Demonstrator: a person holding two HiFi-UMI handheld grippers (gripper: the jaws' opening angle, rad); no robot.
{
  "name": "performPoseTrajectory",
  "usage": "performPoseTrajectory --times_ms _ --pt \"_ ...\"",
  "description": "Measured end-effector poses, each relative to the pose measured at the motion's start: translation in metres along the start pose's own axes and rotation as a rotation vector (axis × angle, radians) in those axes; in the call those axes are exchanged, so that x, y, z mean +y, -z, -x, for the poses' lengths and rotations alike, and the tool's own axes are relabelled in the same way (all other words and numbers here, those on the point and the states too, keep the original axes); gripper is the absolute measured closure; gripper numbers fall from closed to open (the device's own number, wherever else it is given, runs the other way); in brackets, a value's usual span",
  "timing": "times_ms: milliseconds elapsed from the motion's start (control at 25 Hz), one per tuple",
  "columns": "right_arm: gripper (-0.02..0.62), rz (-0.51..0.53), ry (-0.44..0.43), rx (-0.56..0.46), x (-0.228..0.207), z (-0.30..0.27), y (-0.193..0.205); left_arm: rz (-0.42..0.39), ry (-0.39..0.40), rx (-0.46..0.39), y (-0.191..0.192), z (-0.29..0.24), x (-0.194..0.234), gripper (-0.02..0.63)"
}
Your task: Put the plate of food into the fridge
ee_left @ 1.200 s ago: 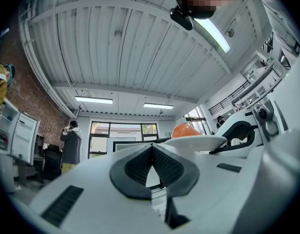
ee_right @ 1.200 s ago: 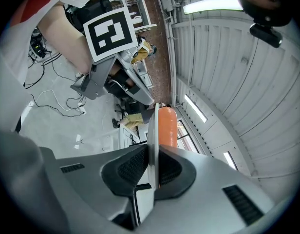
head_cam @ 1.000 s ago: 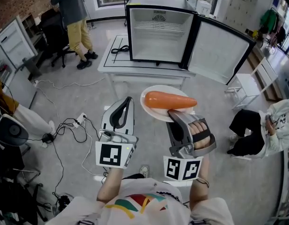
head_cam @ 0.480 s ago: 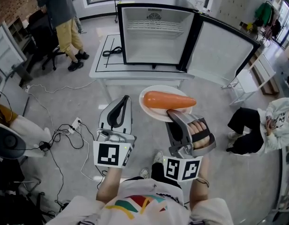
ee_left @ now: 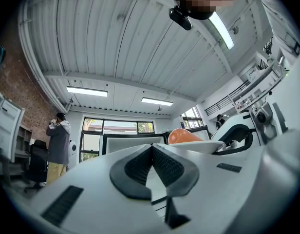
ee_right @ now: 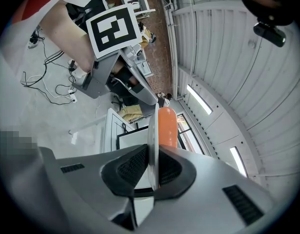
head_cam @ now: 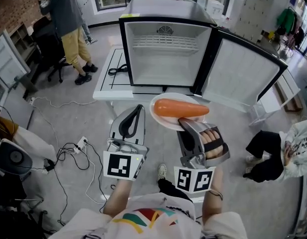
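Observation:
A white plate [head_cam: 161,119] with an orange carrot [head_cam: 179,108] lying across it hangs in the air in front of the open mini fridge [head_cam: 164,54]. My right gripper [head_cam: 186,123] is shut on the plate's near rim; in the right gripper view the plate's edge [ee_right: 152,150] stands between the two pads, with the carrot [ee_right: 167,127] beyond. My left gripper [head_cam: 136,111] hovers to the left of the plate, shut and holding nothing; its view shows the closed jaws [ee_left: 151,150] and the plate [ee_left: 198,146] to the right. The fridge door [head_cam: 238,72] is swung open to the right.
The fridge stands on a low white table [head_cam: 112,78] with a black cable [head_cam: 115,71] on it. A person [head_cam: 66,19] stands at the back left, and another sits at the right [head_cam: 283,151]. Cables and a power strip [head_cam: 81,131] lie on the floor at the left.
The fridge and table have come closer and look larger in the head view. Both grippers and the plate keep the same places relative to me.

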State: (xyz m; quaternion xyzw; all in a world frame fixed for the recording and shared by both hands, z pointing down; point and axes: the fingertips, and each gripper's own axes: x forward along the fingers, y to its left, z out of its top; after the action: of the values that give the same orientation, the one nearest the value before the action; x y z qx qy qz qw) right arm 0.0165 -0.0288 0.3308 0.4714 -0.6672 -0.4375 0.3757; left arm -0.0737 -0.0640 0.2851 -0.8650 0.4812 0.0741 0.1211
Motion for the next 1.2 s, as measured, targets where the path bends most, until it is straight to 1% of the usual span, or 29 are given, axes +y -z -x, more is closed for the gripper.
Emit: performPoseTrajectory --times_ms 560,760,920,1200 --pt "0.568 0.011 -0.049 -0.039 -0.034 -0.112 0.069 0.003 -0.060 0.007 0.032 -0.126 0.032 0.600" --pt "0.568 0.013 -0.058 -0.046 -0.042 -0.136 0.087 -0.003 -0.068 0.012 0.041 -0.157 0.039 0.600" --pt "0.568 0.004 -0.062 -0.041 -0.047 -0.153 0.098 -0.006 -0.059 0.020 0.047 -0.179 0.042 0.600" --pt "0.568 0.003 -0.067 -0.029 -0.049 -0.192 0.109 0.006 -0.048 0.019 0.063 -0.216 0.063 0.600"
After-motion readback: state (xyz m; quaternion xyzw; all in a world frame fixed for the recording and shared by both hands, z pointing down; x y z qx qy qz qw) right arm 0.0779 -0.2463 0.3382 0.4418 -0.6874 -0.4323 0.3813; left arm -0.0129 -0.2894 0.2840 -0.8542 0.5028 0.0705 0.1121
